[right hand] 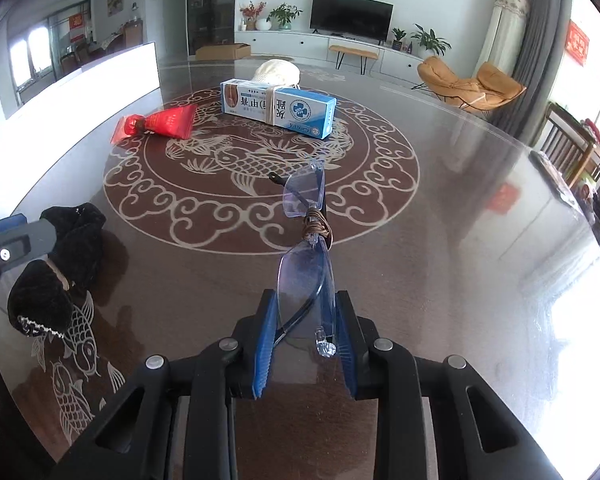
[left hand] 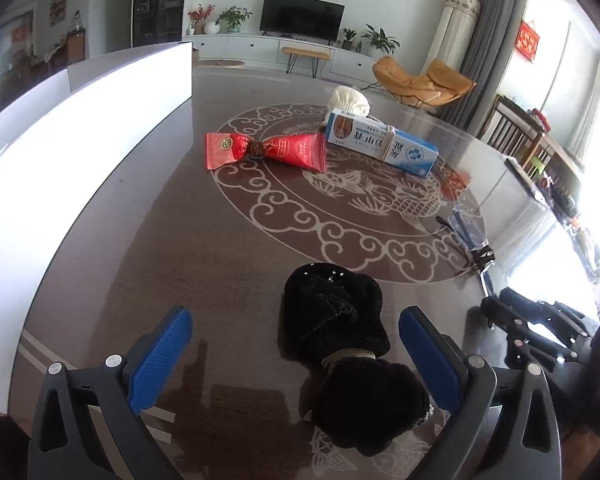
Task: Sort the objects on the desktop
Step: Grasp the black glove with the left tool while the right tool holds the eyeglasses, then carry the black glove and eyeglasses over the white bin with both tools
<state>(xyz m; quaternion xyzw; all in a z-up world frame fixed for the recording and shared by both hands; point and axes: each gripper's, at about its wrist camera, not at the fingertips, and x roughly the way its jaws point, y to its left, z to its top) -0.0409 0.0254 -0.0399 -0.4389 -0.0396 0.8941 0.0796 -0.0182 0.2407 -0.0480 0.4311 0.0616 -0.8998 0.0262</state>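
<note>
A black fuzzy bundle [left hand: 340,344] tied with a rubber band lies on the round table between the spread fingers of my left gripper [left hand: 296,344], which is open and not pressing it. It shows again as the black bundle [right hand: 60,260] at the left of the right wrist view. My right gripper [right hand: 306,320] is shut on a pair of blue-tinted glasses [right hand: 304,268] bound at the bridge with a brown band. Farther off lie a red packet [left hand: 266,150], a blue and white box [left hand: 380,142] and a cream knitted item [left hand: 348,100].
A tall white panel [left hand: 80,120] stands along the left side of the dark glass table [left hand: 220,264] with its pale fish pattern. My right gripper with the glasses [left hand: 472,236] sits at the table's right rim. Chairs and furniture stand beyond the edge.
</note>
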